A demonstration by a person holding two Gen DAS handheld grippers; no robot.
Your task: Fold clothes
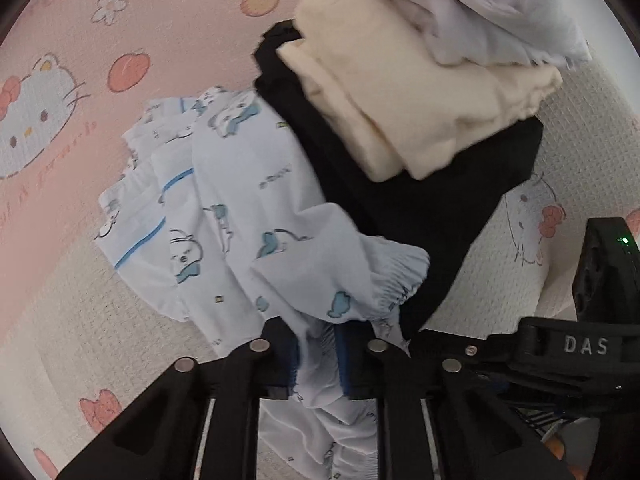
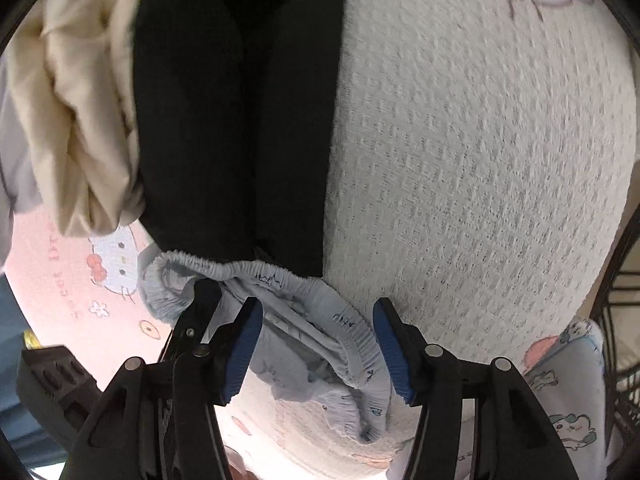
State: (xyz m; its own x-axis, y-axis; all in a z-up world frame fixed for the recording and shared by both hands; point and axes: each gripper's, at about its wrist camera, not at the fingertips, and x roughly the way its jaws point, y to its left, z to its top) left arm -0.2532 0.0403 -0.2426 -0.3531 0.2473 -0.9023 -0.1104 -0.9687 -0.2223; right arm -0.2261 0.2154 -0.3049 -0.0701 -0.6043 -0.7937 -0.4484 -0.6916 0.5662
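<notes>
White pyjama pants (image 1: 240, 200) with a blue cartoon print lie crumpled on a pink and cream cartoon-cat mat (image 1: 60, 60). At the bottom of the left wrist view my left gripper (image 1: 317, 356) is shut on a bunch of their fabric near the elastic waistband (image 1: 396, 280), which is squeezed between the blue pads (image 1: 292, 356). In the right wrist view the gathered waistband (image 2: 320, 320) lies between the fingers of my right gripper (image 2: 320, 350). That gripper is open, and its blue pads (image 2: 390, 348) stand clear of the cloth on both sides. The left gripper's black finger (image 2: 206, 300) shows at the waistband's left end.
A black garment (image 1: 420, 200) lies beside the pants with a folded cream garment (image 1: 400, 92) on it and a pale lilac one (image 1: 480, 12) further back. Another printed cloth (image 2: 568, 392) and a dark wire frame (image 2: 618, 320) sit at the right edge.
</notes>
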